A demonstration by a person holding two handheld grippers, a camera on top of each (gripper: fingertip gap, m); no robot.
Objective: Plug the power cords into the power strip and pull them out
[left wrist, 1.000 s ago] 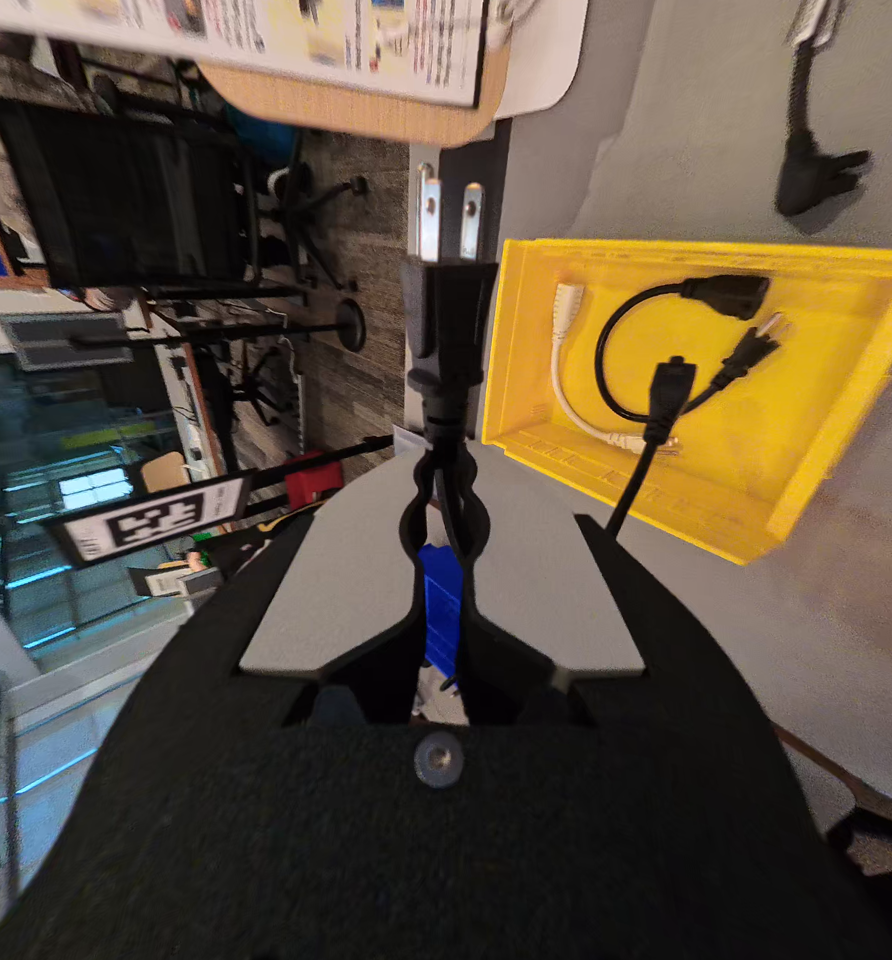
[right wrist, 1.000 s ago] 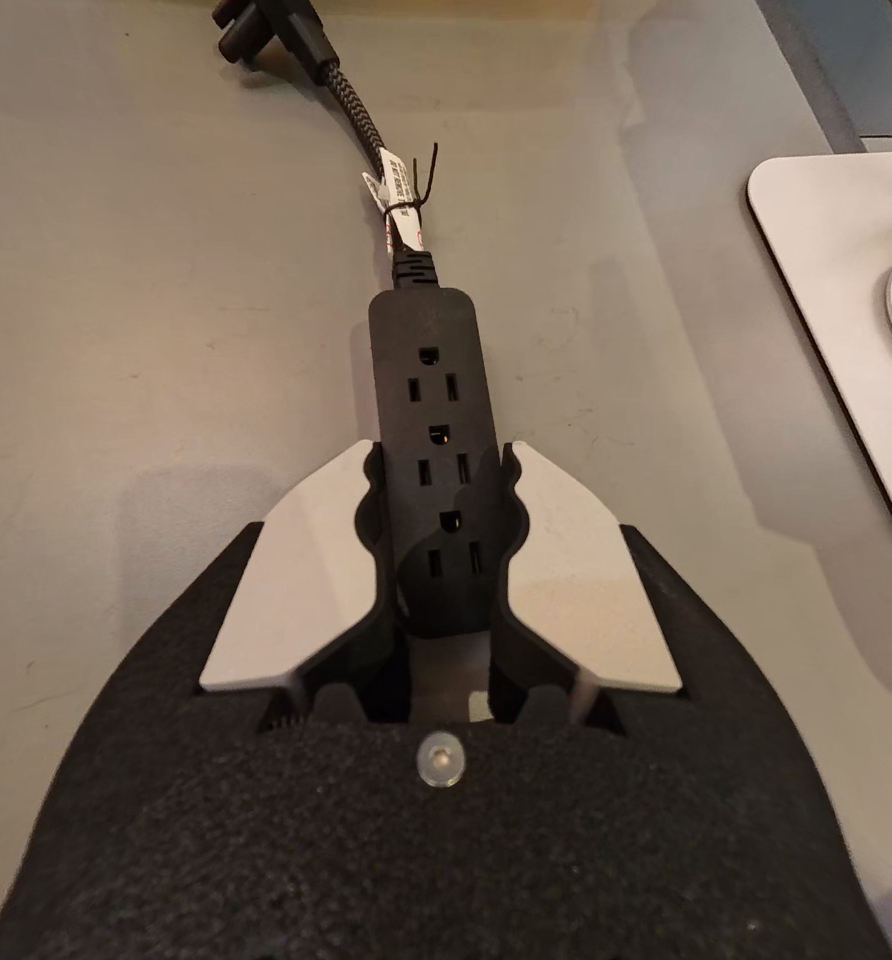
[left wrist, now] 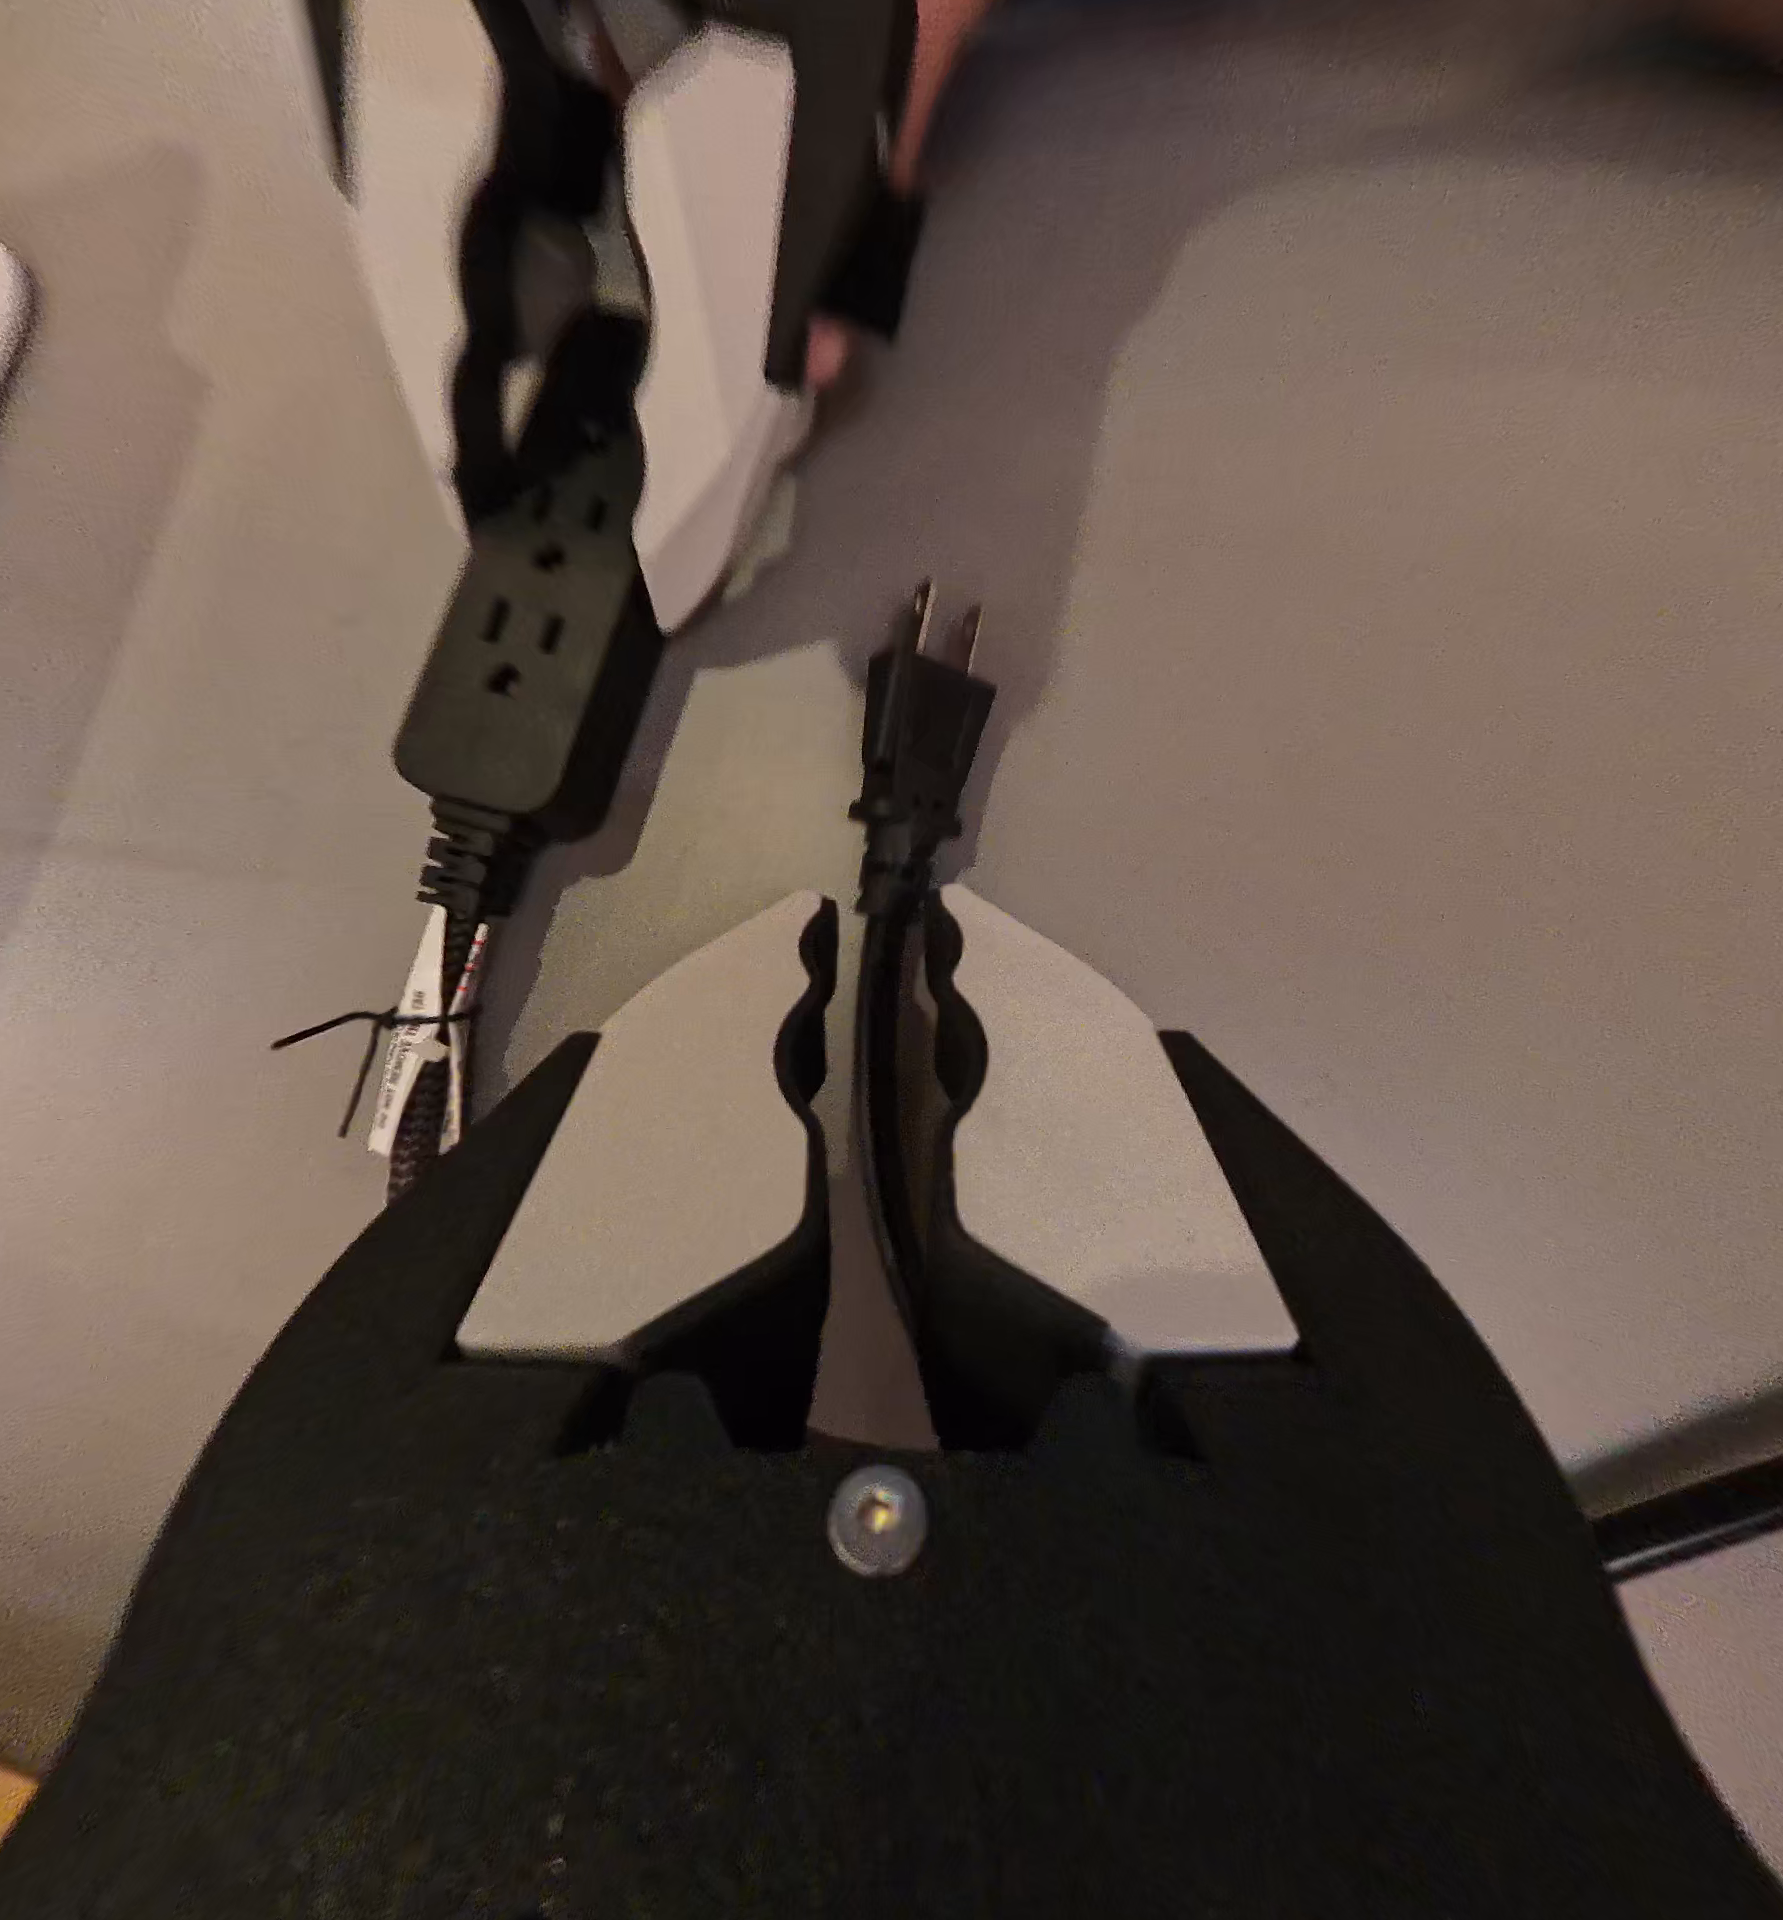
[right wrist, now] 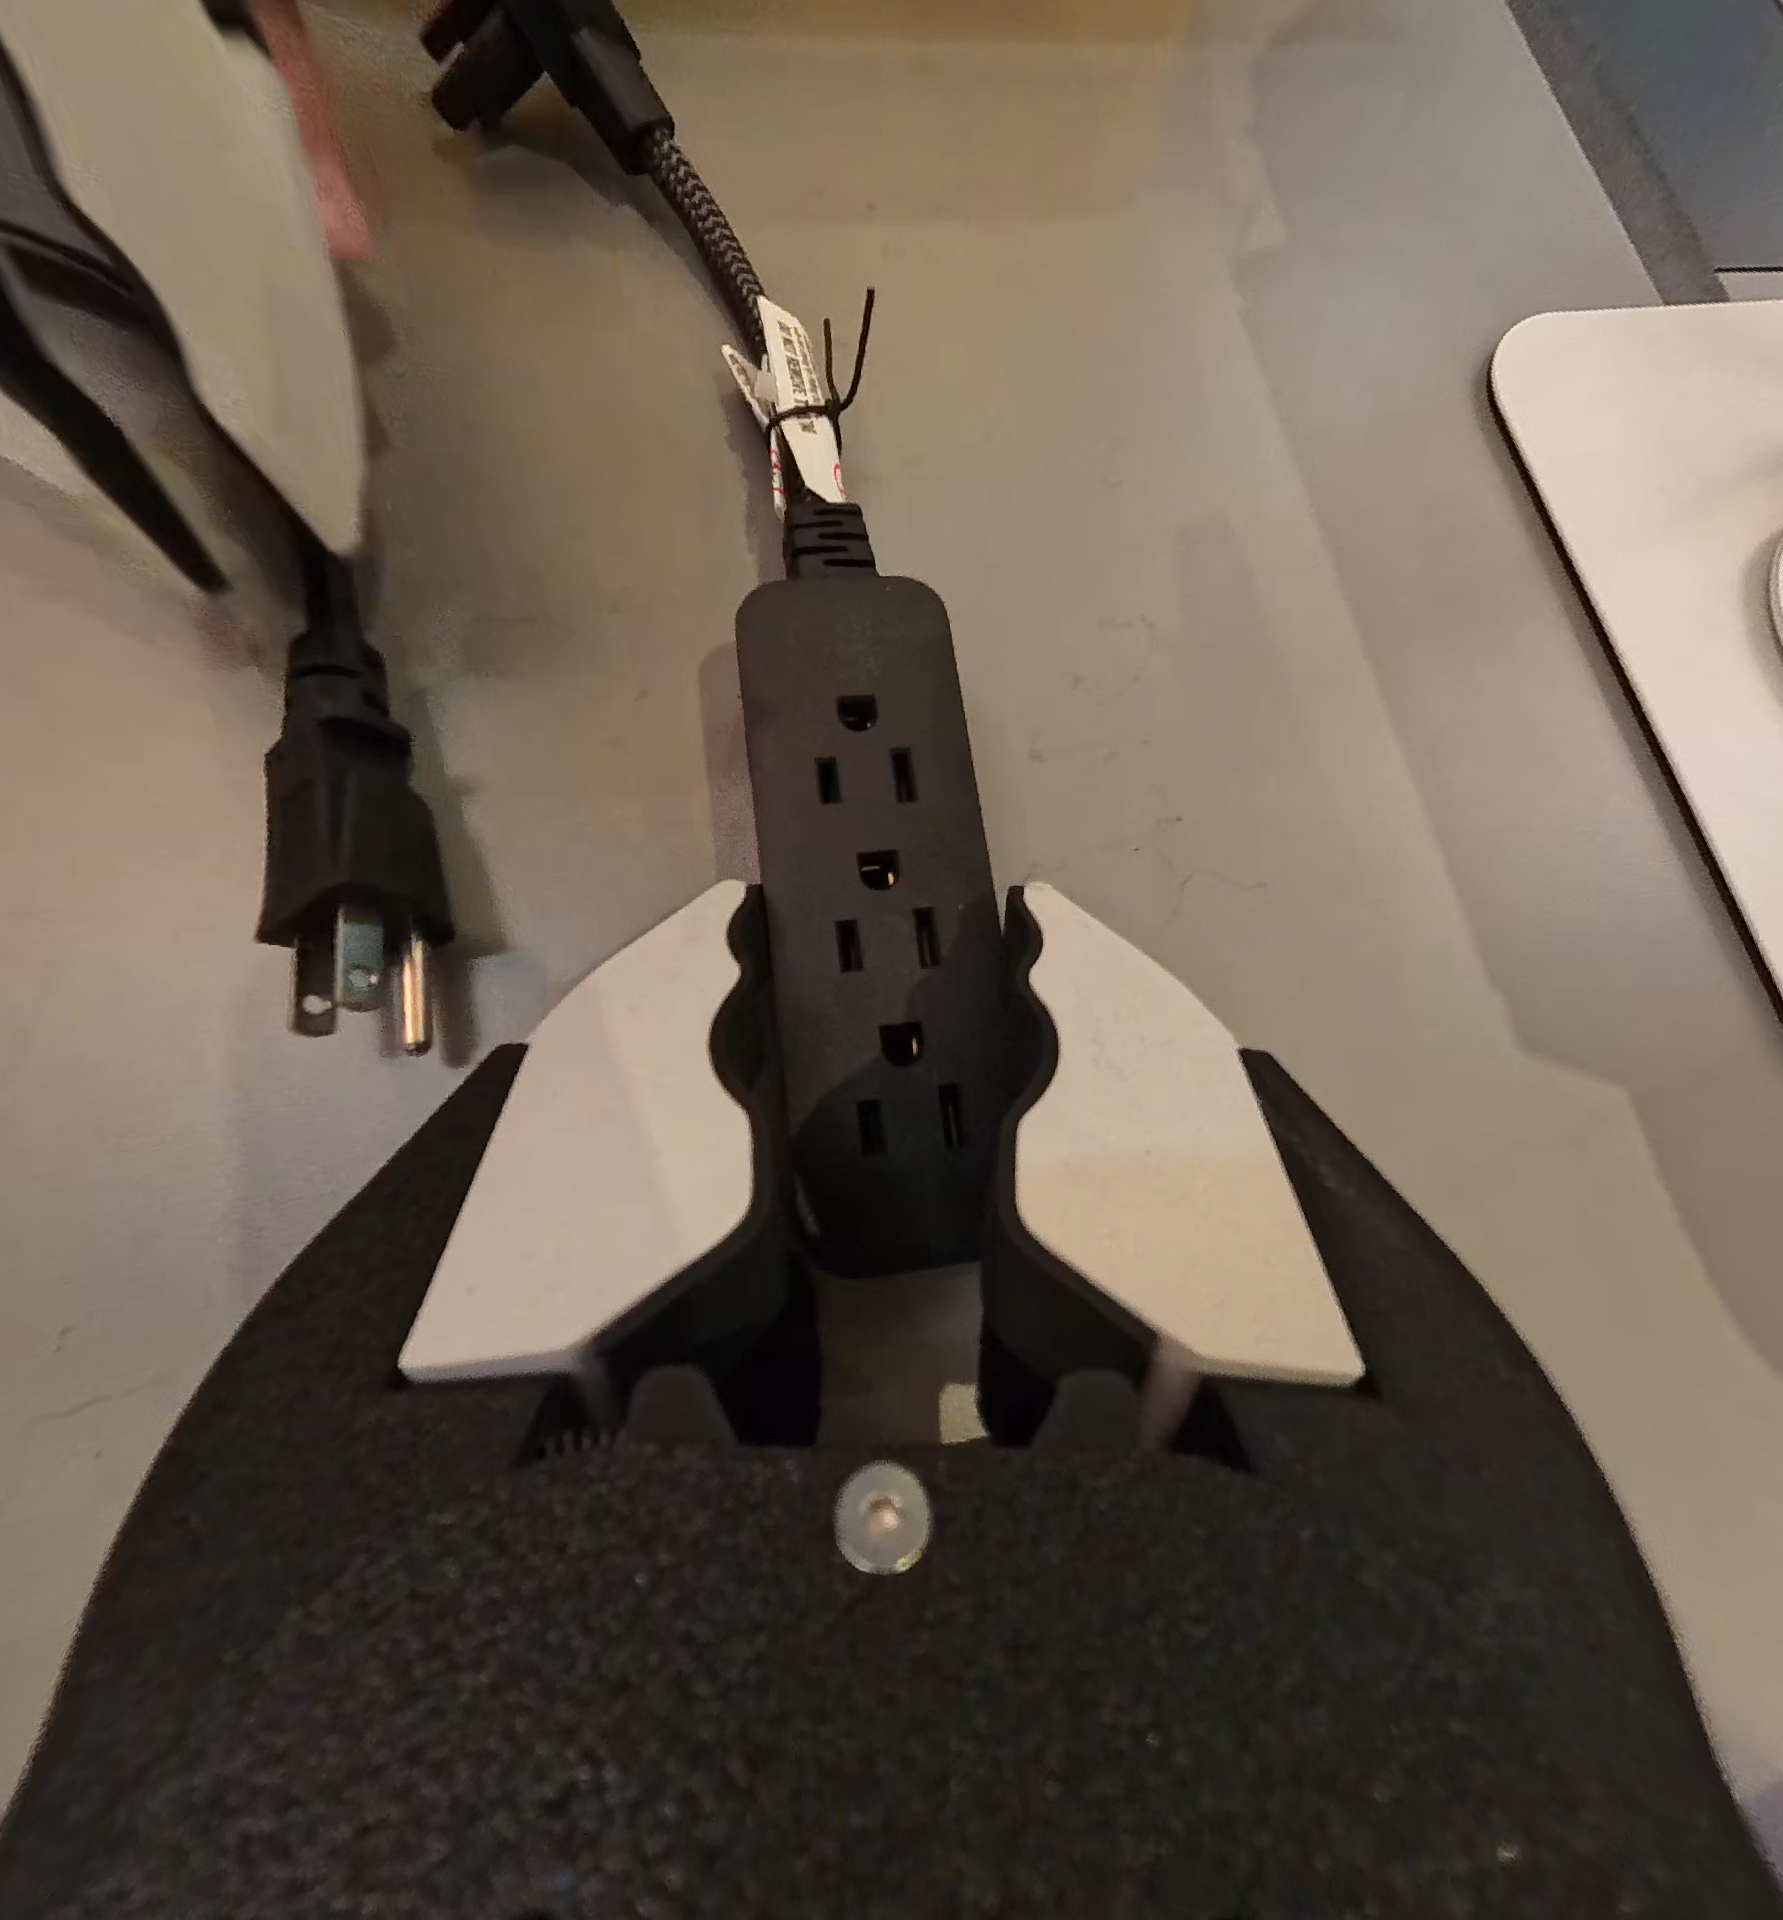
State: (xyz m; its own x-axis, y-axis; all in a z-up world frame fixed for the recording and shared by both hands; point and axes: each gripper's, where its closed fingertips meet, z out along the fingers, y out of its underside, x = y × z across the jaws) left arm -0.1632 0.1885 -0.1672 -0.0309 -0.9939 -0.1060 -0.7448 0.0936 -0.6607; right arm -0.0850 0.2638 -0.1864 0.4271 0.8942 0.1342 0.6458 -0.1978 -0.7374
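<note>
While the right gripper [right wrist: 882, 1039] clamps the power strip [right wrist: 871, 894], the left gripper [left wrist: 882, 997], closed loosely around the cord [left wrist: 882, 1091], must align the plug [left wrist: 923, 717] with an outlet.

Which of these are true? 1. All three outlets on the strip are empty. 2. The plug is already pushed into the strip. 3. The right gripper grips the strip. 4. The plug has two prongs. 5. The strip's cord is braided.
1. True: the strip has nothing plugged in.
2. False: the plug lies apart, beside the strip.
3. True: the right gripper clamps its sides.
4. False: three prongs show.
5. True: the cord is braided.
</note>
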